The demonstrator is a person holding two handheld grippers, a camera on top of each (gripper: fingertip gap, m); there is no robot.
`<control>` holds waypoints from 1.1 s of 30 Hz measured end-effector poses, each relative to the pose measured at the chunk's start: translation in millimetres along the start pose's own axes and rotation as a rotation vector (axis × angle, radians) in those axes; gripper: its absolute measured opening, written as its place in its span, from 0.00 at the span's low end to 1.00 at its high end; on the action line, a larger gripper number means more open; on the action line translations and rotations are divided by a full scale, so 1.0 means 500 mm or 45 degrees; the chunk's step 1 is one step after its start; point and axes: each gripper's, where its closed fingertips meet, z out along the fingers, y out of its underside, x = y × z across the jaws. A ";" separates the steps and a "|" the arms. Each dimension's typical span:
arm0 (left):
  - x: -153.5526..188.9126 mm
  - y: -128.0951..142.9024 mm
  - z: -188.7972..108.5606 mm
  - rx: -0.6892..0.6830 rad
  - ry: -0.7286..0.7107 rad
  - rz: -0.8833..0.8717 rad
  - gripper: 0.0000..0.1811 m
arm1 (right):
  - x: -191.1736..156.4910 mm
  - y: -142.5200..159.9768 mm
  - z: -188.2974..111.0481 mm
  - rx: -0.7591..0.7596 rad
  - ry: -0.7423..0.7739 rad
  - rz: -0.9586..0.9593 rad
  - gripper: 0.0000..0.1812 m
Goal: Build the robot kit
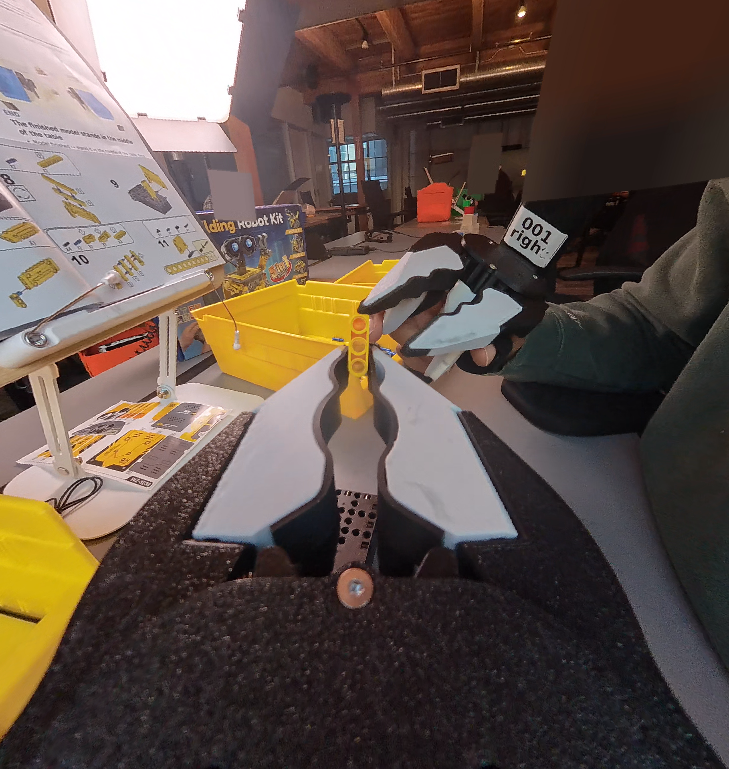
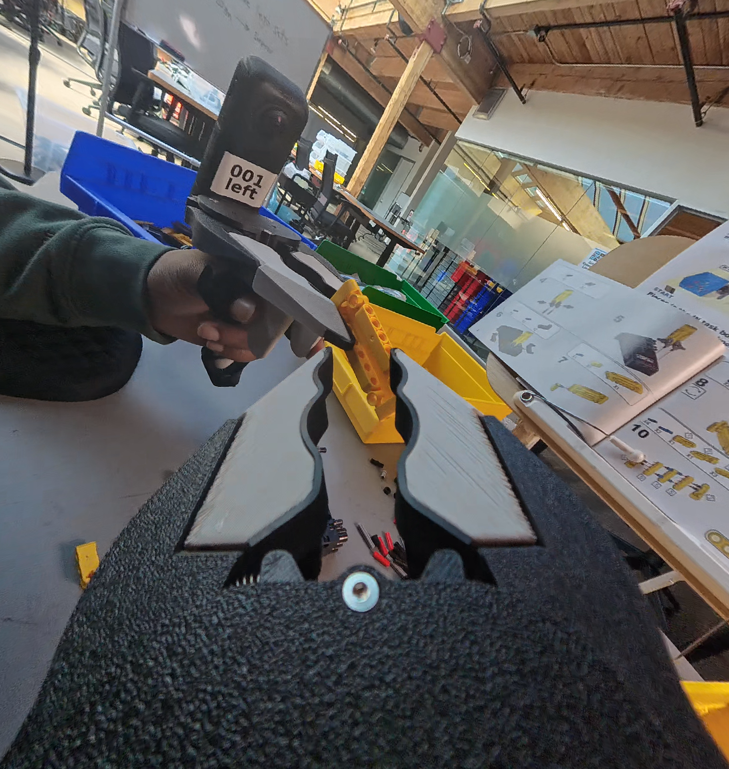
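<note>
Two grippers meet at one yellow perforated beam (image 1: pixel 358 345) above the bench (image 2: pixel 54 449): left gripper (image 1: pixel 356 366) jaws clenched on its lower end, right gripper (image 2: pixel 360 366) jaws flanking it, contact unclear. Light, rigid, smooth plastic; best gripped across flat sides.

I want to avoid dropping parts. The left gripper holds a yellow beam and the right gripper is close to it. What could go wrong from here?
1. The left gripper pinches the yellow beam only at its fingertips, so a push from the open right gripper could twist it loose.
2. A dropped beam may fall into the yellow bin behind it or onto the table.
3. Small pins lie loose on the table below; a low gripper might scatter them.
</note>
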 end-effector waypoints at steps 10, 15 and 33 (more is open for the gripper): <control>0.008 -0.001 0.004 -0.022 -0.017 0.045 0.04 | -0.008 -0.011 0.000 0.011 -0.004 -0.024 0.14; 0.014 0.000 0.007 -0.040 -0.011 0.068 0.04 | -0.012 -0.021 -0.001 0.031 -0.004 -0.041 0.13; 0.025 0.026 0.017 -0.125 0.010 0.103 0.04 | -0.037 -0.022 0.004 0.032 -0.057 -0.067 0.12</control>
